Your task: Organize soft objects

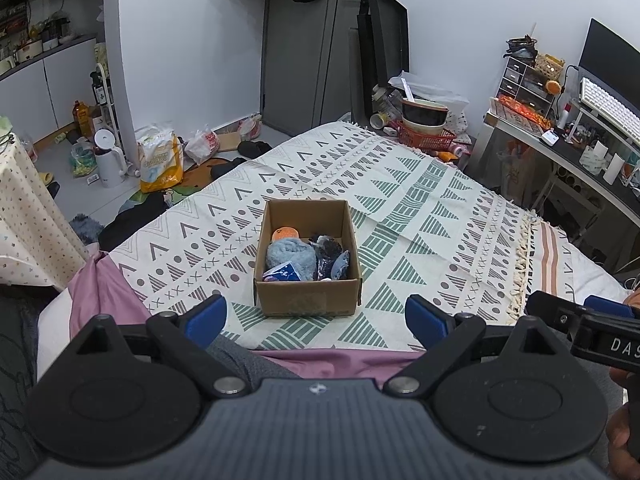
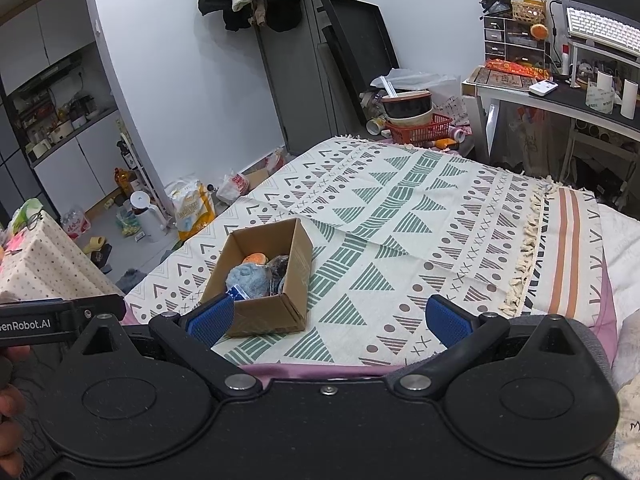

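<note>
A cardboard box (image 1: 308, 256) sits open on a patterned blanket (image 1: 420, 208) spread over the bed, and the soft things lie inside it: a pale blue fluffy cloth (image 1: 290, 258) in the middle, an orange item (image 1: 285, 233) behind it toward the far wall, a dark bundle (image 1: 330, 256) on the box's right side, and a small blue-and-white packet (image 1: 283, 273) against the near wall; the left gripper (image 1: 316, 316) hangs just short of the box with its blue-padded fingers (image 1: 208, 314) spread wide and nothing between them; the left wrist view looks almost squarely down into the box, so all four items can be told apart, and it catches the other tool at its right edge; the right wrist view sees the same box (image 2: 264, 280) from the side and off to the left, with the near wall hiding part of the contents; the right gripper (image 2: 330, 318) also stands empty with its fingers (image 2: 446, 320) spread apart, the left pad overlapping the box's near corner in the picture, though whether it touches cannot be told; only this view shows the blanket's tasselled edge (image 2: 524, 264) and the striped cloth (image 2: 568, 248) beyond it in full.
</note>
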